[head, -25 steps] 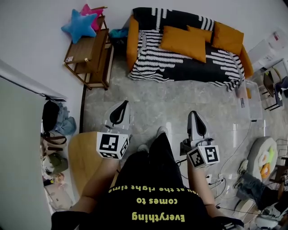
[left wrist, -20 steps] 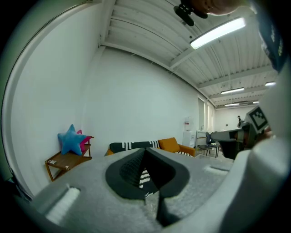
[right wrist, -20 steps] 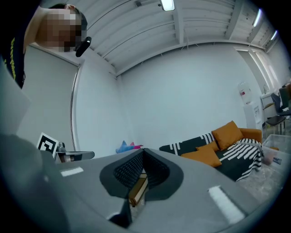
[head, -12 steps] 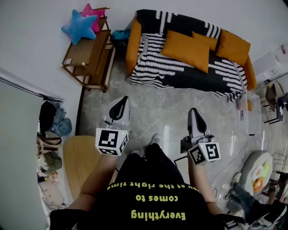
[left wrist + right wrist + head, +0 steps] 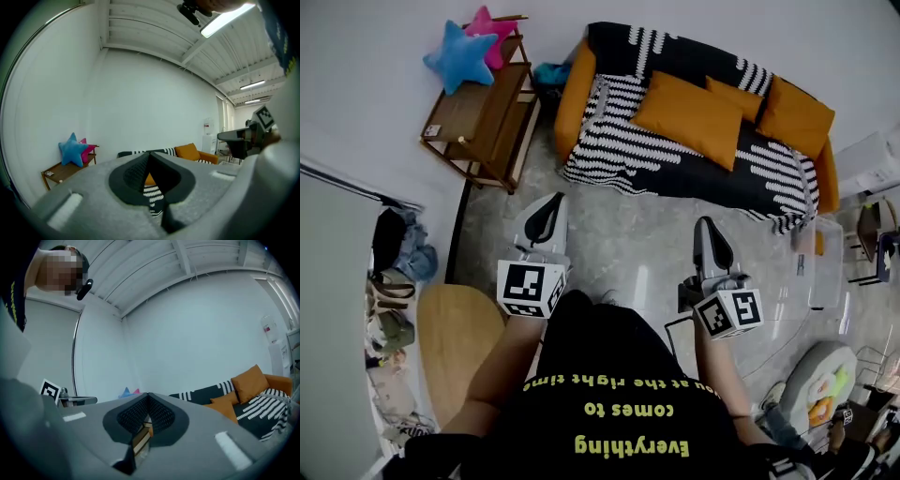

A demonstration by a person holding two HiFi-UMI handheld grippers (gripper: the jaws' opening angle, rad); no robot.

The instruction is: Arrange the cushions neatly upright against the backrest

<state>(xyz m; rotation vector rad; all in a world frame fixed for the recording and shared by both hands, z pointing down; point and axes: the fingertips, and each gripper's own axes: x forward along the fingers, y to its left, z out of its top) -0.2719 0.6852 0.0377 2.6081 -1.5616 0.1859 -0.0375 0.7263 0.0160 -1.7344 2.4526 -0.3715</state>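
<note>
An orange sofa [image 5: 575,94] with a black-and-white striped throw stands at the top of the head view. Three orange cushions lie on it: a large one [image 5: 692,119] flat on the seat, a small one [image 5: 735,99] behind it, and a third [image 5: 796,116] leaning at the right end. My left gripper [image 5: 551,208] and right gripper [image 5: 709,232] hover over the floor short of the sofa, both shut and empty. The right gripper view shows the cushions [image 5: 249,380] off to the right. In the left gripper view one cushion [image 5: 187,151] shows beyond the jaws.
A wooden shelf unit [image 5: 483,122] with a blue star cushion [image 5: 455,56] and a pink one stands left of the sofa. A round wooden table [image 5: 455,342] is at lower left beside bags along the wall. Clear furniture and cables [image 5: 825,272] crowd the right.
I have walked toward the sofa: it sits lower and larger in the head view, and both grippers moved forward with me. Both stayed shut.
</note>
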